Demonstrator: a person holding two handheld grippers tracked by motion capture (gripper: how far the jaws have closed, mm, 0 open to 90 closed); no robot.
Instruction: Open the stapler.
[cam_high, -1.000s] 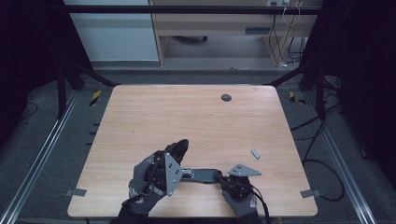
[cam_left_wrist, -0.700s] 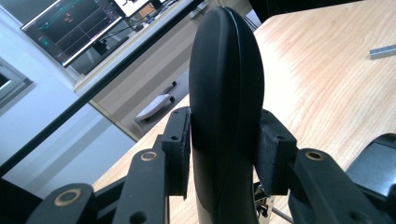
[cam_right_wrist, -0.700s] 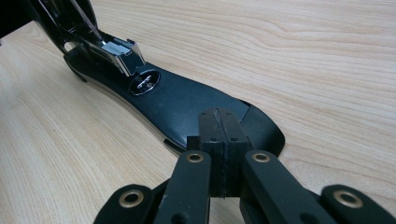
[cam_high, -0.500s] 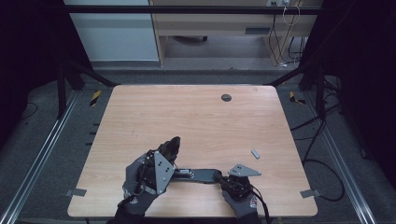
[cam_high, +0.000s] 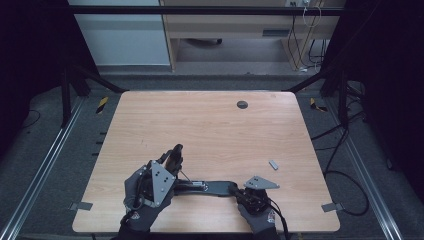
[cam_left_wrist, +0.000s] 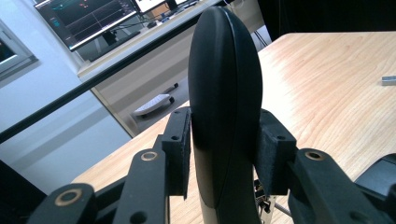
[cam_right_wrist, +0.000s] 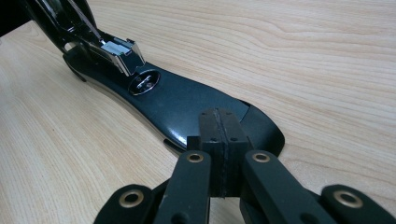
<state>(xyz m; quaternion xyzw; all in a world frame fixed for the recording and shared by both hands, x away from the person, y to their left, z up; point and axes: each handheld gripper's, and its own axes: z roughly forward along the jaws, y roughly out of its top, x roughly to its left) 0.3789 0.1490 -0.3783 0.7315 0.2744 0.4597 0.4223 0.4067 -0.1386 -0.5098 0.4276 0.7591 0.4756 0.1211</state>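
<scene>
A black stapler lies swung open near the table's front edge. Its flat base (cam_high: 212, 187) rests on the wood, and the metal staple channel (cam_right_wrist: 114, 49) rises from the far end. My left gripper (cam_high: 174, 154) is shut on the stapler's rounded black top arm (cam_left_wrist: 224, 70), holding it tilted up off the base; both pads (cam_left_wrist: 180, 140) press its sides. My right gripper (cam_right_wrist: 219, 135) is shut, pads together, with its tips down on the near end of the base (cam_right_wrist: 187, 102). Seen from the high view, the right gripper (cam_high: 235, 189) sits at the base's right end.
A small grey strip of staples (cam_high: 273, 164) lies on the table to the right of the grippers, also seen at the right edge as the staple strip (cam_left_wrist: 388, 80). A dark round grommet (cam_high: 242, 104) sits near the far edge. Cables trail off the table's right side.
My left gripper has drifted a little to the left with the stapler's top arm in it. The right gripper and the base have stayed where they were.
</scene>
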